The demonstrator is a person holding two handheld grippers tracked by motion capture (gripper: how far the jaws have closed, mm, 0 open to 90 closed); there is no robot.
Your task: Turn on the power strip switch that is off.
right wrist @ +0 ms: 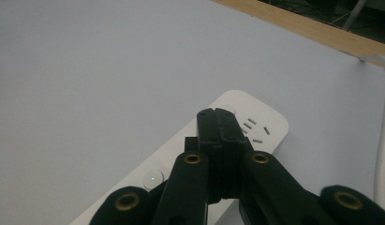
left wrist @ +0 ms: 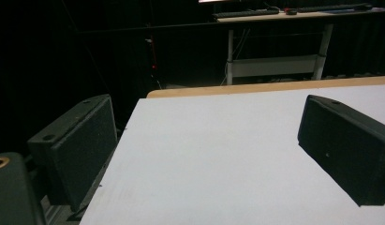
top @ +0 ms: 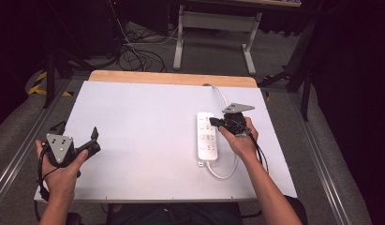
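Note:
A white power strip (top: 208, 136) lies lengthwise on the right half of the white table board (top: 143, 136). My right gripper (top: 212, 121) is shut with nothing between its jaws, and its tips hover over the strip's far end. In the right gripper view the closed tips (right wrist: 218, 116) sit just above the power strip (right wrist: 260, 119), beside a socket's slots, and a round button (right wrist: 152, 178) shows lower left. My left gripper (top: 77, 132) is held at the board's left edge. Its jaws stand wide apart in the left gripper view (left wrist: 204, 150), with bare board between them.
The strip's white cable (top: 221, 96) runs off the far edge; a second loop of cable (top: 223, 172) curls near its front end. A wooden strip (top: 171, 78) borders the board's far side. A desk frame (top: 213, 23) and floor cables stand beyond.

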